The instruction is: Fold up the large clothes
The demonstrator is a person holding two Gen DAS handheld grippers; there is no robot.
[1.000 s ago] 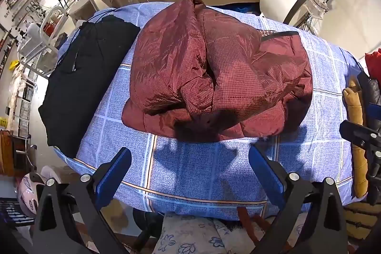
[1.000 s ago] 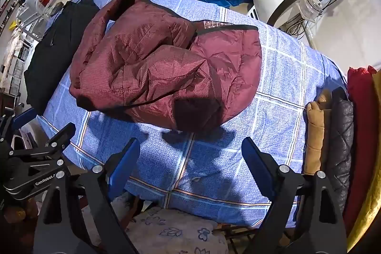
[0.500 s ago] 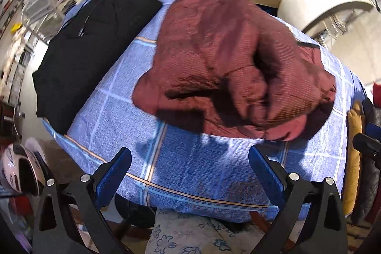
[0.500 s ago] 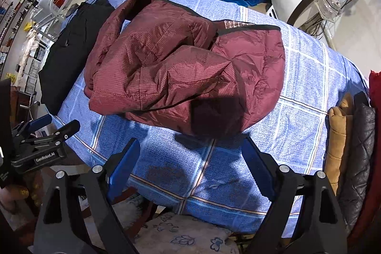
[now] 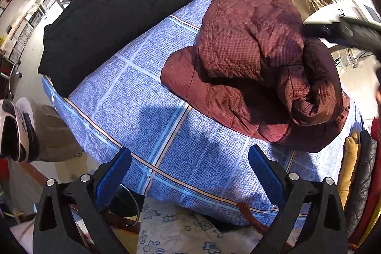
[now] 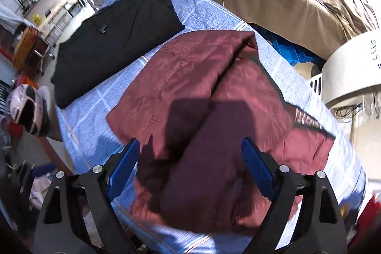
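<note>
Maroon jacket (image 5: 252, 56): quilted cloth, fine grid weave, slight sheen. Beneath it, blue checked bedsheet (image 5: 152, 111): matt woven cotton look. Left of jacket, black garment (image 5: 114, 6): matt, smooth cloth. Left gripper (image 5: 190, 170) fingers (image 5: 112, 176): matt black plastic, textured blue pads, bright metal screws.

Left wrist view: near bed (image 5: 147, 116) edge, facing across; right wrist view closer above maroon jacket (image 6: 190, 92); both share jacket

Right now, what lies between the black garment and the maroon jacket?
Only bare blue checked sheet: the black garment and maroon puffer jacket lie apart. Left wrist view shows it best.
</note>
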